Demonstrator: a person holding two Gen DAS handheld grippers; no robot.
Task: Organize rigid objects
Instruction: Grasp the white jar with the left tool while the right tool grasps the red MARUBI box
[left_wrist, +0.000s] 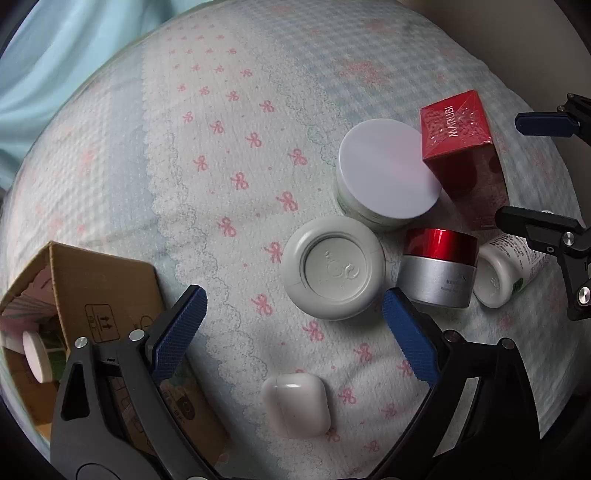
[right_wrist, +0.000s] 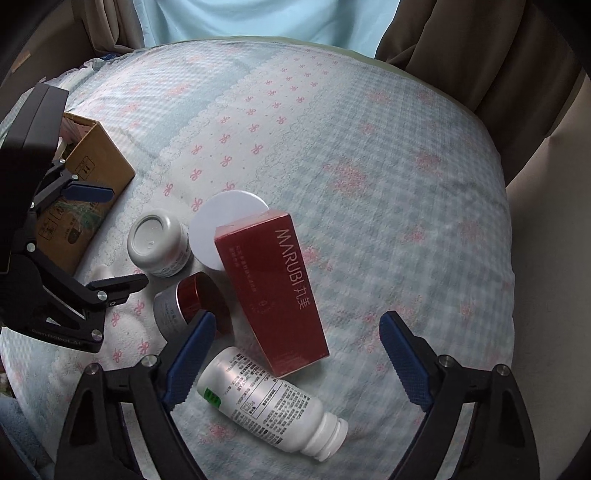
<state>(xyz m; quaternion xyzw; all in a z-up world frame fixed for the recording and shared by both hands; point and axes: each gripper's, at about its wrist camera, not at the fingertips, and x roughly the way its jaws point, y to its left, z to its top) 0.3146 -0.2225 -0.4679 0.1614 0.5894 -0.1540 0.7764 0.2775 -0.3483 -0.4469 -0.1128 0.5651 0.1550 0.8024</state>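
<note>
Bed w/ quilted bedspread (right_wrist: 388, 177), pale blue check + pink bows; brown curtains (right_wrist: 480, 55) behind. Cardboard box (left_wrist: 92, 288) at left edge. Cluster mid-bed: red box (right_wrist: 273, 291), white bottle (right_wrist: 266, 402) lying just beside it, red-lidded jar (left_wrist: 436, 266), grey jar (left_wrist: 332, 269), earbud case (left_wrist: 295, 402). Left gripper (left_wrist: 293, 306) jaws apart over the grey jar, nothing held. Right gripper (right_wrist: 295, 332) also wide, empty, above red box.

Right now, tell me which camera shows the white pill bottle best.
The right wrist view: the white pill bottle lies on its side, whole, label and neck visible, between the open fingers of the right gripper. In the left wrist view, the bottle shows mostly its base, near the picture's right edge.
</note>
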